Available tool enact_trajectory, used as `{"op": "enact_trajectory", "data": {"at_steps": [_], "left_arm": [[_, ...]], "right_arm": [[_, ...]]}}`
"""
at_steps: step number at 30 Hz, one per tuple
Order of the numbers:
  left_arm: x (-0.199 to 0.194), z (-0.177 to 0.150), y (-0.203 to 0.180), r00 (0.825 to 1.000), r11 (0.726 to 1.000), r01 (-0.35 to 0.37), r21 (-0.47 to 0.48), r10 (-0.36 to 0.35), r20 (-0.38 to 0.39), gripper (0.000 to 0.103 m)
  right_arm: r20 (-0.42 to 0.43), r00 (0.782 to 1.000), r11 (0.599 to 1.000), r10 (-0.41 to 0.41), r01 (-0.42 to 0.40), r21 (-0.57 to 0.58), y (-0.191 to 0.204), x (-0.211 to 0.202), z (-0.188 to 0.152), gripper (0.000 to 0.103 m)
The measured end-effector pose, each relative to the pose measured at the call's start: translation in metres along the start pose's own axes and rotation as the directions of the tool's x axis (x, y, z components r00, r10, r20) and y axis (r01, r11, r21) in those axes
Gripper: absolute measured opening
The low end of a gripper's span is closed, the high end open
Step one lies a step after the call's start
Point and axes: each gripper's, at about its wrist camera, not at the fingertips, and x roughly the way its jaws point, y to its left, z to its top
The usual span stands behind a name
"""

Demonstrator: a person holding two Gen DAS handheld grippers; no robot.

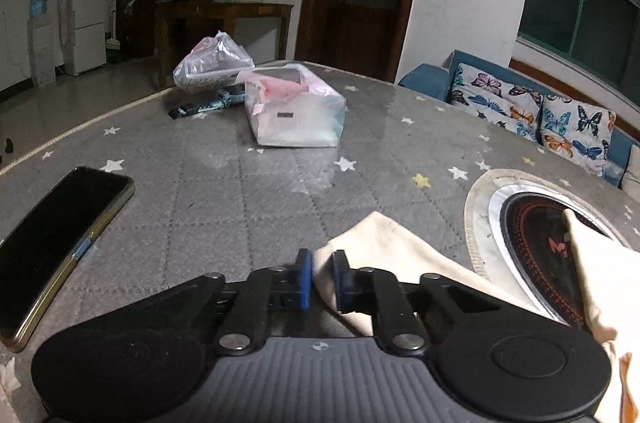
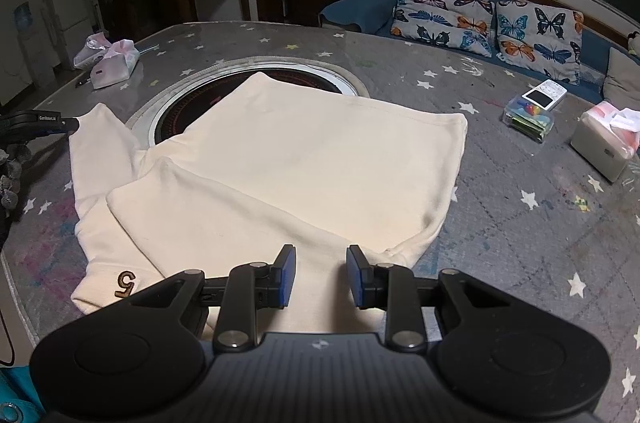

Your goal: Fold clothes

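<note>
We see a broad table covered in a grey quilted cloth with small white and yellow stars (image 2: pixel 500 223), and set into its middle a round black cooktop ringed in silver metal (image 2: pixel 176 119). Spread over that cloth lies a cream long-sleeved sweatshirt (image 2: pixel 304 159), its body partly covering the cooktop, one sleeve folded across the front and a brown embroidered figure like a 5 (image 2: pixel 126 283) near its closest edge. Behind the table we make out a blue sofa with butterfly-print cushions (image 2: pixel 488 19).

Our right gripper (image 2: pixel 321 273) hangs just above the near hem of the sweatshirt, its blue-padded fingers spread apart with only cloth showing between them, nothing pinched. Our left gripper (image 1: pixel 322 277) sits at the far sleeve: its blue pads are drawn close together with the cream cuff (image 1: pixel 384 243) between them, so we read it as clamped on the sweatshirt's sleeve end. From the right wrist view we see that same gripper at the left edge, touching the sleeve tip.

Among the smaller things, a translucent plastic bag with pink contents (image 1: pixel 296 111) stands well beyond the left gripper, and a black smartphone with a gold rim (image 1: pixel 56 243) lies flat to its left. To the right of the sweatshirt, well apart, we see a white tissue pack (image 2: pixel 604 143) and a small clear box with colourful items (image 2: pixel 528 121).
</note>
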Motion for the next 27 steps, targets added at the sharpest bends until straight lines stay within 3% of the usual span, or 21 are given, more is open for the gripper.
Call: {"op": "enact_trajectory", "data": {"at_steps": [5, 8, 12, 16, 19, 25, 27], "left_arm": [[-0.026, 0.009, -0.016, 0.991, 0.992, 0.129, 0.008, -0.129, 0.033, 0.006], [-0.053, 0.015, -0.039, 0.964, 0.965, 0.262, 0.023, -0.263, 0.048, 0.006], [-0.091, 0.015, -0.083, 0.894, 0.894, 0.438, 0.095, -0.444, 0.052, 0.006], [-0.122, 0.006, -0.127, 0.798, 0.79, 0.594, 0.155, -0.603, 0.015, 0.006], [-0.135, -0.009, -0.16, 0.731, 0.711, 0.672, 0.208, -0.682, -0.03, 0.006], [-0.13, -0.043, -0.209, 0.658, 0.618, 0.749, 0.239, -0.737, -0.154, 0.006], [-0.124, -0.056, -0.219, 0.648, 0.602, 0.759, 0.248, -0.735, -0.198, 0.006]], "right_arm": [[0.014, 1.0, 1.0, 0.0, 0.0, 0.006, 0.0, -0.006, -0.002, 0.027], [0.028, 1.0, 1.0, -0.001, 0.0, 0.013, -0.001, -0.011, -0.003, 0.027], [0.047, 0.999, 1.0, -0.001, 0.0, 0.024, -0.004, -0.018, -0.006, 0.027], [0.062, 0.998, 0.999, -0.003, 0.0, 0.045, -0.009, -0.025, -0.012, 0.027], [0.071, 0.997, 0.998, -0.004, 0.0, 0.068, -0.014, -0.031, -0.017, 0.027], [0.082, 0.996, 0.994, -0.026, 0.017, 0.108, -0.026, -0.04, -0.023, 0.027], [0.081, 0.996, 0.992, -0.032, 0.022, 0.122, -0.03, -0.041, -0.025, 0.027]]}}
